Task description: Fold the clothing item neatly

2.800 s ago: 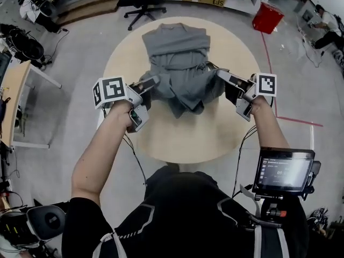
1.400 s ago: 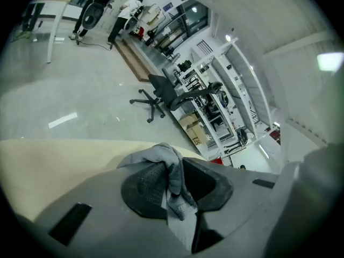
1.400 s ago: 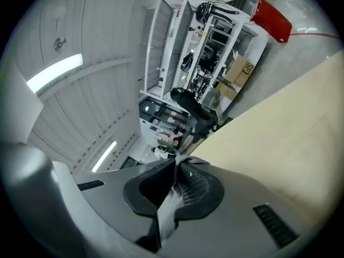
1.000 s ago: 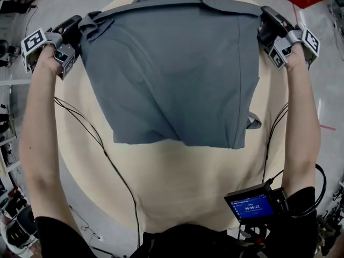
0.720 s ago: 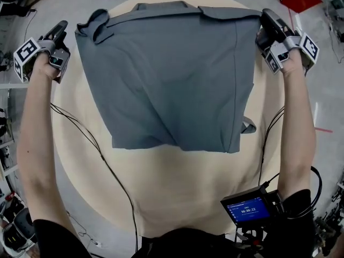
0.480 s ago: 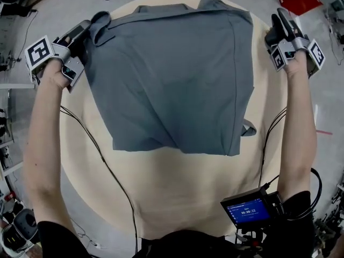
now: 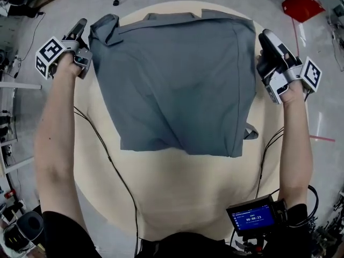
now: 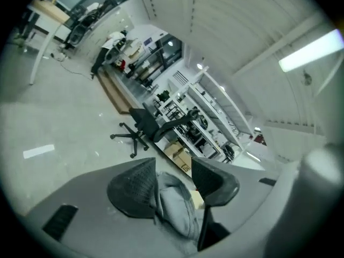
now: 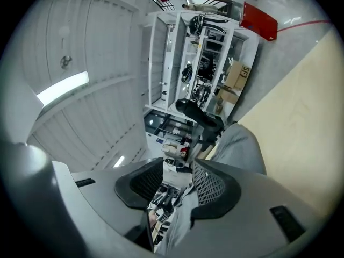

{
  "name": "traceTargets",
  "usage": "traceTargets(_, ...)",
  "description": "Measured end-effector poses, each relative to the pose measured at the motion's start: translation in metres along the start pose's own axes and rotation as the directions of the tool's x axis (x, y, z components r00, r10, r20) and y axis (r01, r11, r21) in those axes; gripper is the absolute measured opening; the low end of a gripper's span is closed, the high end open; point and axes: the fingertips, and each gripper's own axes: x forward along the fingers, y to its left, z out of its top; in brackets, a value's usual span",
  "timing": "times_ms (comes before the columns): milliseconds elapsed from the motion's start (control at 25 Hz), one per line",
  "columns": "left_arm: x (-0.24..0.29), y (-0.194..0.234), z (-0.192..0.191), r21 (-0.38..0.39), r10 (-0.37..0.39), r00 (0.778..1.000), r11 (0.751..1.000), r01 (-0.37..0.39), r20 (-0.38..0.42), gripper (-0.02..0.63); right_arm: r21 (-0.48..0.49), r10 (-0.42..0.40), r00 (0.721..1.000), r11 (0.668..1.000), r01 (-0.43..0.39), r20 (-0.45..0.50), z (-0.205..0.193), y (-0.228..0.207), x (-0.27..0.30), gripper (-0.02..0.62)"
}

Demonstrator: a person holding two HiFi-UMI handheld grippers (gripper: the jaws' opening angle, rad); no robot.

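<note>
The grey shirt (image 7: 177, 85) lies spread flat on the round bench (image 7: 177, 192). The left hand-held gripper (image 7: 80, 27) sits half open at the shirt's far left corner, with cloth between its jaws but not pinched. The right hand-held gripper (image 7: 267, 39), at the far right corner, has just opened its jaws, and the shirt's edge lies loose between them.

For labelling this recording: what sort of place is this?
Probably a lab or workshop: white open shelving full of equipment, a black swivel office chair, and a red tape line on the grey floor.
</note>
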Motion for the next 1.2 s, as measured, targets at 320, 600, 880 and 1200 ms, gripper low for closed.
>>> traceTargets(320,-0.101,-0.069,-0.057,0.284,-0.118,0.984,0.947,0.151,-0.131,0.187,-0.167,-0.022,0.995,0.986,0.007,-0.093,-0.038,0.061,-0.025,0.153)
traceTargets(600,-0.176,-0.109,-0.092,0.252,-0.125,0.969,0.951,0.178,-0.211,0.179,-0.266,-0.004,0.987,0.963,-0.039,-0.161,-0.078,0.13,-0.061,0.153)
traceTargets(880,-0.081,-0.08,-0.106,0.435,-0.038,0.954,0.884,0.171,-0.297,0.179,-0.384,-0.036,0.979,0.922,-0.044,-0.199,-0.129,0.142,-0.105,0.152)
traceTargets(1200,-0.245,-0.146,-0.084,0.503,-0.191,0.979,0.84,0.204,-0.077,0.042,-0.507,-0.045,0.993,0.862,-0.018,-0.112,-0.154,0.217,-0.141,0.152)
